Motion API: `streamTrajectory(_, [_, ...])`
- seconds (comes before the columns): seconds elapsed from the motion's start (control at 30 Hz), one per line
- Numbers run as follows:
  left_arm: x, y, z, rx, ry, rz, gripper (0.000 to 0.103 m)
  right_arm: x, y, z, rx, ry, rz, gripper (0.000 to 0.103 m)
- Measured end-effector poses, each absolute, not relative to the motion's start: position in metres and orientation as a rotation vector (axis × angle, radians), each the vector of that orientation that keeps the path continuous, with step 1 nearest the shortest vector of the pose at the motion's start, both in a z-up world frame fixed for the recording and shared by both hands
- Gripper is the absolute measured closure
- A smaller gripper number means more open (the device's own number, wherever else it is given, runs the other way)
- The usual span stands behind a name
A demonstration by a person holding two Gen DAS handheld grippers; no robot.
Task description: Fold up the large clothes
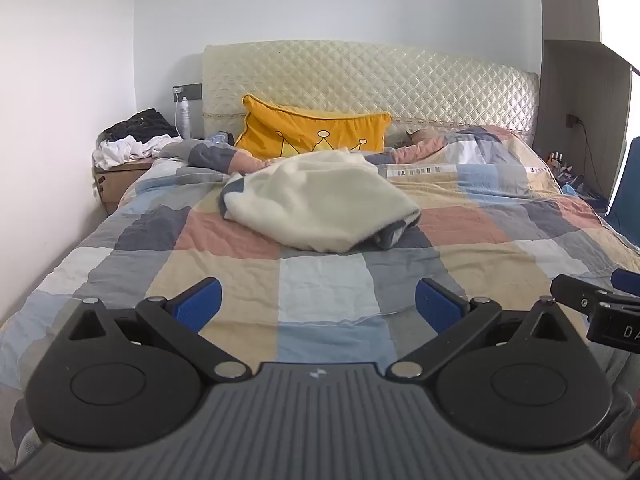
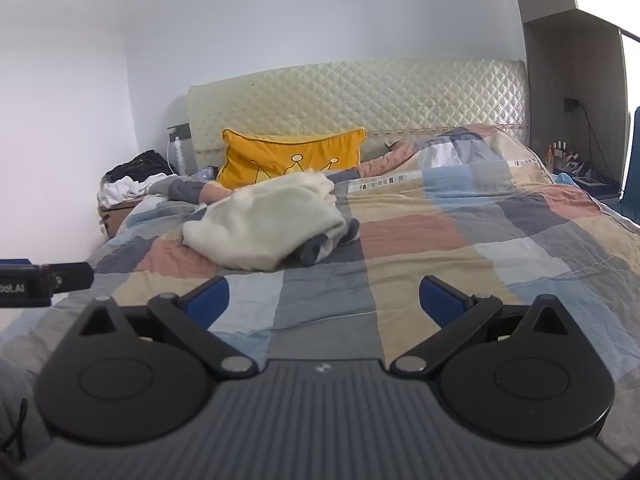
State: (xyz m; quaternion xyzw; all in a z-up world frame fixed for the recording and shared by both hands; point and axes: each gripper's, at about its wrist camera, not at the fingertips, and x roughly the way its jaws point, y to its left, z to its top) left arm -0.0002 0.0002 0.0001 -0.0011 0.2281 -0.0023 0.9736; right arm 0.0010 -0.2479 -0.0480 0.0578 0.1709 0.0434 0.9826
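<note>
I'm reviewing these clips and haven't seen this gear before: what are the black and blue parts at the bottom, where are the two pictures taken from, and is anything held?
They are two handheld claws; a person carries one in each hand, each with a camera looking along its fingers. One picture looks over the left claw, the other over the right claw. Both are open and hold nothing. Ahead, a crumpled cream fleece garment lies on the checked patchwork quilt, before a yellow crown-print cushion.

Fleecy cream garment (image 1: pixel 320 200); matt patchwork quilt (image 1: pixel 320 292).
</note>
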Motion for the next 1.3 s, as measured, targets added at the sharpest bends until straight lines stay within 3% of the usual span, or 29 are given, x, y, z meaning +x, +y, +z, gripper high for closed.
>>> streamTrajectory(1.3, [-0.010,-0.001,0.001,0.002,0.455,-0.020,0.000,-0.013,-0.239,-0.044,0.137,0.343,0.103,0.000])
